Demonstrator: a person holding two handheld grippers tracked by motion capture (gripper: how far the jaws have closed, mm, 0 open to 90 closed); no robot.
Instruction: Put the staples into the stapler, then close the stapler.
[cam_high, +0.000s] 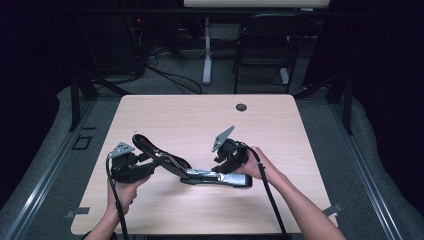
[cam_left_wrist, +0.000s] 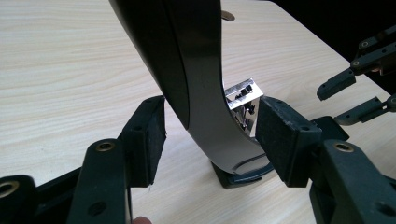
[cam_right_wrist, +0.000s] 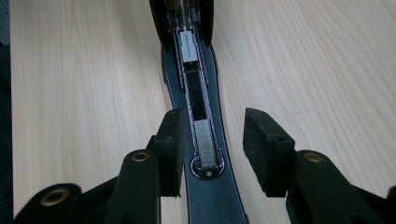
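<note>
A black stapler (cam_high: 200, 172) lies open in the middle of the table (cam_high: 190, 120). Its lid (cam_high: 150, 147) is swung up toward the left, and its base (cam_high: 225, 179) rests flat. In the left gripper view the lid (cam_left_wrist: 196, 79) rises between the pads of my left gripper (cam_left_wrist: 210, 140), with a narrow gap on each side; the jaws are open. My right gripper (cam_right_wrist: 212, 149) points down over the magazine (cam_right_wrist: 196, 93), where a strip of staples (cam_right_wrist: 205, 144) sits at the near end. Its left pad (cam_right_wrist: 170, 144) is beside the base edge, its right pad stands apart, and it is open.
A round cable hole (cam_high: 241, 107) sits near the table's far edge. A dark chair (cam_high: 265, 45) and a desk leg (cam_high: 207, 50) stand on the floor beyond it. My right gripper's jaws (cam_left_wrist: 359, 93) also show at the right of the left gripper view.
</note>
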